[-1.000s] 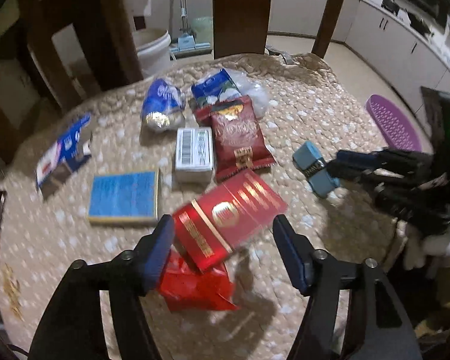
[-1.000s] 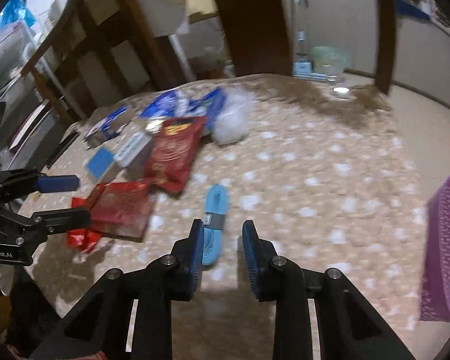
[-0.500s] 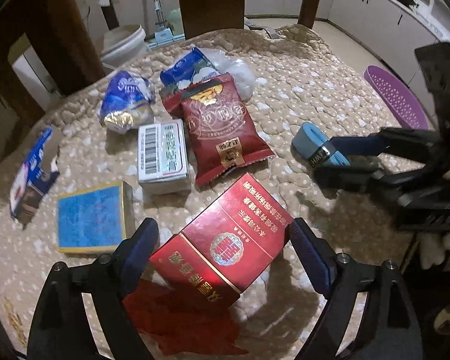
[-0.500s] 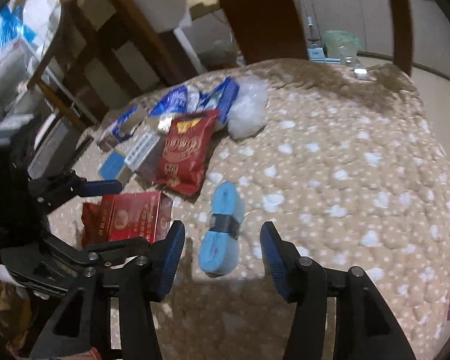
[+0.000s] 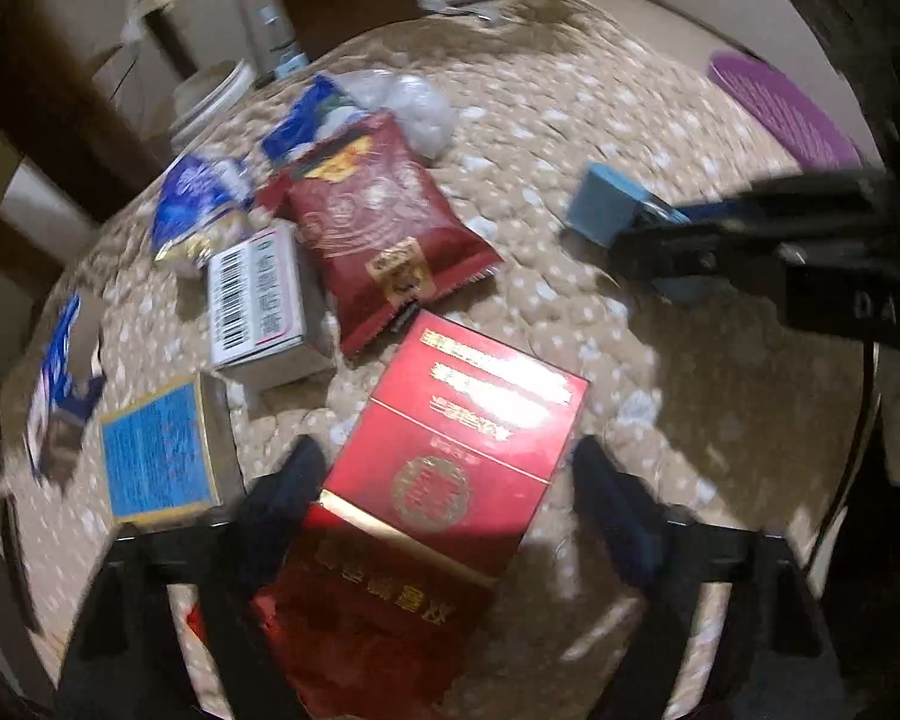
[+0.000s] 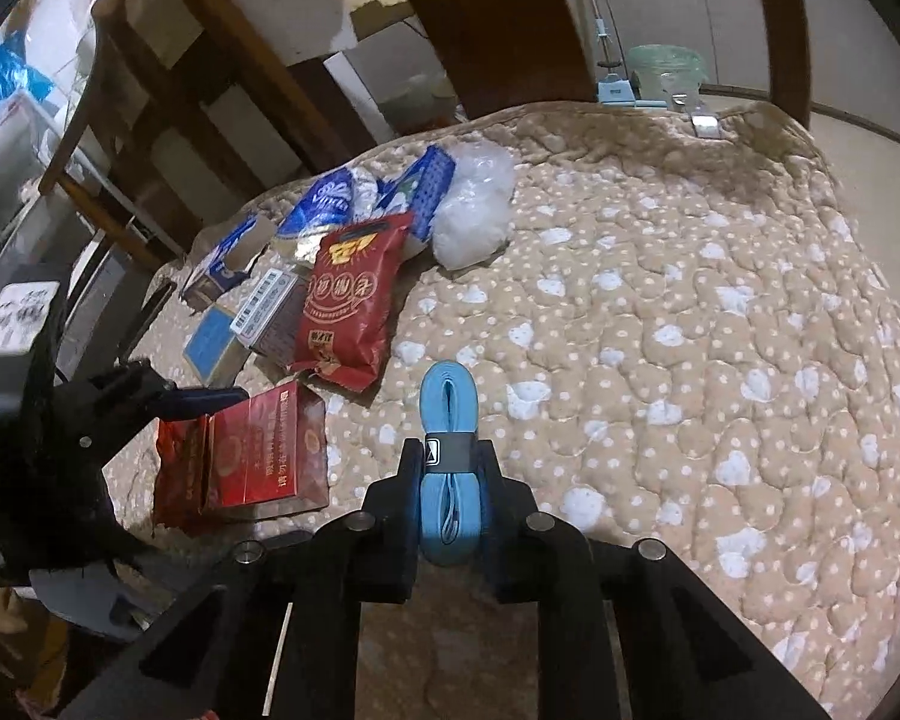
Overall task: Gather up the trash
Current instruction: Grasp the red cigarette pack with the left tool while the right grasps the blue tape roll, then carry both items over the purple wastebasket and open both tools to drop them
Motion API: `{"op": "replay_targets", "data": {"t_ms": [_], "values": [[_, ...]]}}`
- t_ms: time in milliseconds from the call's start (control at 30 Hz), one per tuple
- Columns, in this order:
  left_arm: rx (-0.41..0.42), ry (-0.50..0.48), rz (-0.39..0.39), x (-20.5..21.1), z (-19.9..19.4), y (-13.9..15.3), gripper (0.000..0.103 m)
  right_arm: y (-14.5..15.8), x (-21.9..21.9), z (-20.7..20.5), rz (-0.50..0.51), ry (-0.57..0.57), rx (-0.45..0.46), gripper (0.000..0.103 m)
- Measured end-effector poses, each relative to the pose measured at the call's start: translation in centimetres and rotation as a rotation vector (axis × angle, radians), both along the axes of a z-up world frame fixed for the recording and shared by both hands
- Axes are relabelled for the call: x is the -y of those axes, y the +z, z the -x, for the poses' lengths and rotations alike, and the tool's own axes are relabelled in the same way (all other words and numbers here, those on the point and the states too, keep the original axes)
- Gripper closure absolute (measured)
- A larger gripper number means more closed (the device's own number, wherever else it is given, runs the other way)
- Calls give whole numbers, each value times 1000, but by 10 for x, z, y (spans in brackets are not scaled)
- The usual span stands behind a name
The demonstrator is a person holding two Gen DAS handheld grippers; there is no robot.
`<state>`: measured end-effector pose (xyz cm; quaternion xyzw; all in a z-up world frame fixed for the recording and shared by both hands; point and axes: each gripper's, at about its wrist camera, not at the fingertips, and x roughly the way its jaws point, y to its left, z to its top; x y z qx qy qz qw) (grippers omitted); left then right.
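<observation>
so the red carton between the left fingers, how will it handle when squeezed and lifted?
The red carton looks like stiff card with flat faces, so probably a firm grip. Its glossy surface may be slippery. It rests partly on a crumpled red wrapper, which might drag along as the left gripper lifts.

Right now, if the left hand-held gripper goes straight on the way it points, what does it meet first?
The flat red cardboard carton, already lying between the open left hand-held gripper fingers. Beyond it lies the dark red foil snack bag, though depth is unclear.

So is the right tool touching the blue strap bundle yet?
Touching. In the right wrist view both fingers of the right tool press against the sides of the blue strap bundle.
</observation>
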<state>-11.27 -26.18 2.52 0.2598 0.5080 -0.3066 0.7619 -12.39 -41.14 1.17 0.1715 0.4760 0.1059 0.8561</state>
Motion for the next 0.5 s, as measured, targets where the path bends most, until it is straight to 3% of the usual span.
{"op": "replay_targets", "data": {"t_ms": [233,500], "values": [[0,123,118,-17,7,30,48,14,27,13,-39,-51,39,86],[22,92,235,9,25,77,48,37,72,35,-57,-174,109,86]]}}
